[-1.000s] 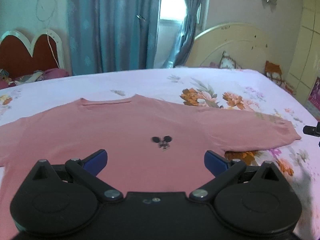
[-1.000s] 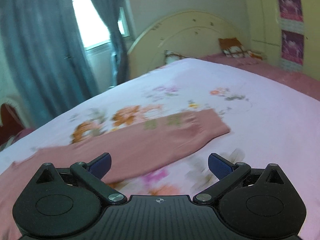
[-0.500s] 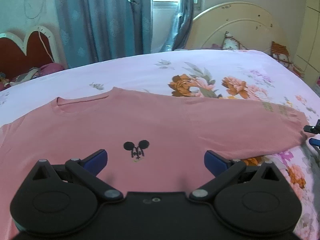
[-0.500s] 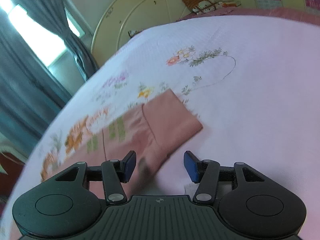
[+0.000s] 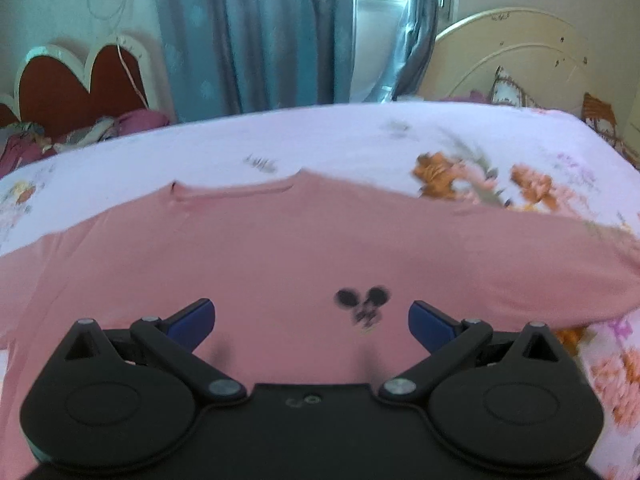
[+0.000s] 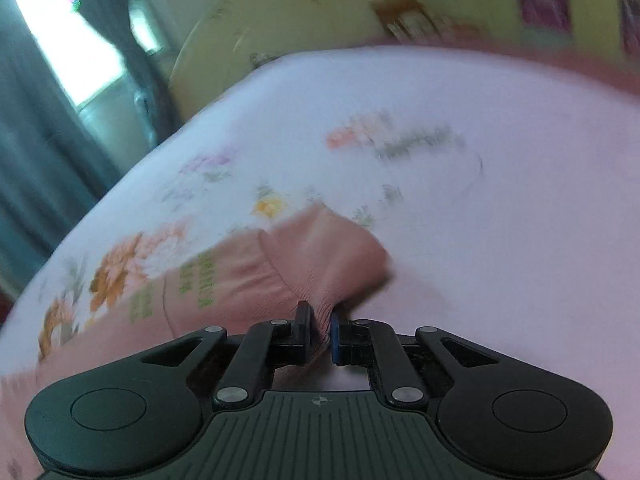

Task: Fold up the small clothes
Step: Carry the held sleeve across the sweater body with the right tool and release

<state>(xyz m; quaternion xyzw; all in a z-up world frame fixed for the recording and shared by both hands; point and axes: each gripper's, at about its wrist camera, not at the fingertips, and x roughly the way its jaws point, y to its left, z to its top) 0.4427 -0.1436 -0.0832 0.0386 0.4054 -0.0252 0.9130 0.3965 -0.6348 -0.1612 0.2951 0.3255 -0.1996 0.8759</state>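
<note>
- The left gripper [image 5: 312, 322] is wide open. Nothing is between its blue fingertips [image 5: 192, 318], and it holds nothing.
- It hangs over the pink shirt [image 5: 280, 248], which lies flat on the flowery bed sheet [image 5: 360, 144]. A small black mouse print [image 5: 362, 304] sits between the tips, toward 1 o'clock.
- One long sleeve runs off toward 3 o'clock.
- The right gripper [image 6: 320, 326] has just been closing and now pinches the ribbed sleeve cuff [image 6: 332, 256]. The cloth is squeezed between both tips.
- The sleeve [image 6: 224, 280] stretches away from the tongs toward 9 o'clock, lying on the sheet.
</note>
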